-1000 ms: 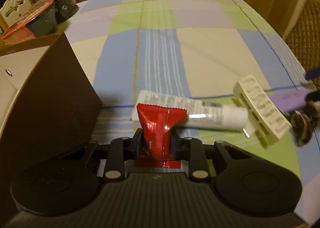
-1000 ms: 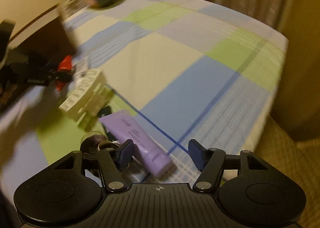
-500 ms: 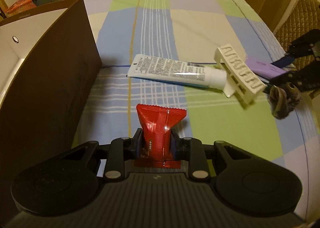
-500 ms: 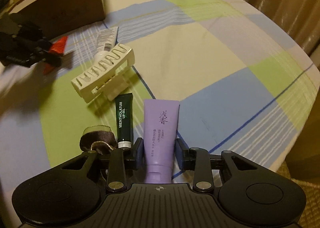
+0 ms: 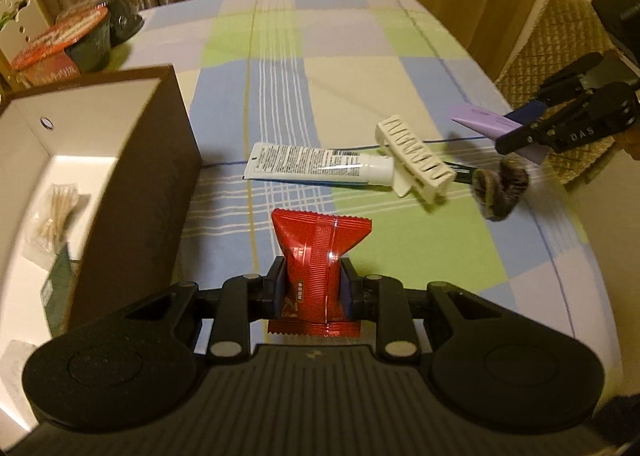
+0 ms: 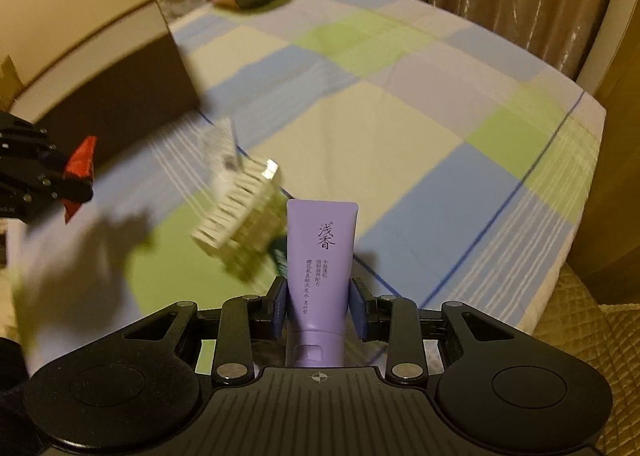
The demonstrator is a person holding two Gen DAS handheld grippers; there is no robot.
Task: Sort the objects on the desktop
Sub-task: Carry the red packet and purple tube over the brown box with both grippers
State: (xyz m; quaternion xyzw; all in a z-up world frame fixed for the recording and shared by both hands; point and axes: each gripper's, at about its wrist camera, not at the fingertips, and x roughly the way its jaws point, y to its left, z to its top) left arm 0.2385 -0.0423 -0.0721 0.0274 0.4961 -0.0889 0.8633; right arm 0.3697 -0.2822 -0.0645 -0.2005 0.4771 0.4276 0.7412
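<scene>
My left gripper [image 5: 313, 283] is shut on a red snack packet [image 5: 318, 256], held above the checked tablecloth just right of the brown open box [image 5: 144, 184]. My right gripper [image 6: 320, 306] is shut on a purple tube [image 6: 320, 256] and holds it off the table; the same purple tube [image 5: 492, 124] shows at the right of the left wrist view. On the cloth lie a white toothpaste tube [image 5: 316, 166], a cream hair claw [image 5: 416, 158], a dark green lip-gel tube [image 5: 464, 175] mostly hidden behind the claw, and a brown scrunchie [image 5: 500, 192].
Inside the box lie a bag of cotton swabs [image 5: 54, 212] and a dark green packet [image 5: 56, 292]. Dark food containers with a red lid [image 5: 76, 40] stand at the table's far left corner. A quilted chair [image 5: 560, 68] is beyond the right edge; curtains hang behind.
My right gripper closed on the purple tube and lifted it off the cloth. My left gripper rose with the red packet, and the inside of the box came into view.
</scene>
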